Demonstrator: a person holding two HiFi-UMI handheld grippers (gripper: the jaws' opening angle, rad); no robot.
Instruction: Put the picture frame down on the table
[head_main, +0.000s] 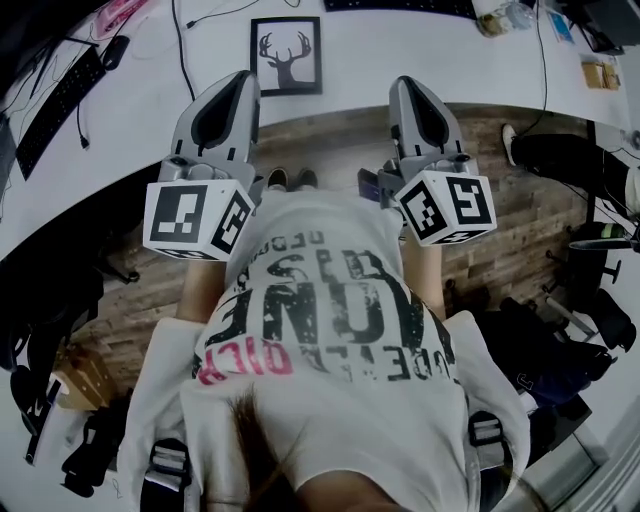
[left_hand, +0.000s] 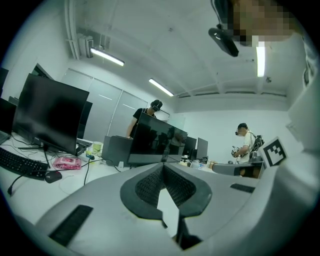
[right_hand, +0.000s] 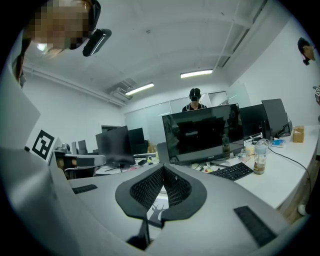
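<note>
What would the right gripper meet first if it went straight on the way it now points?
Probably the dark monitor on the white table: the right gripper points roughly level at it. The picture frame lies flat below that line, likely missed; depth is unclear.

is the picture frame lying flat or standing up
Lying flat: in the head view the picture frame rests face up on the white table, deer print visible, apart from the left gripper and right gripper.

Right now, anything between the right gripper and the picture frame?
Nothing: head view shows only bare white table between the right gripper and the picture frame.
</note>
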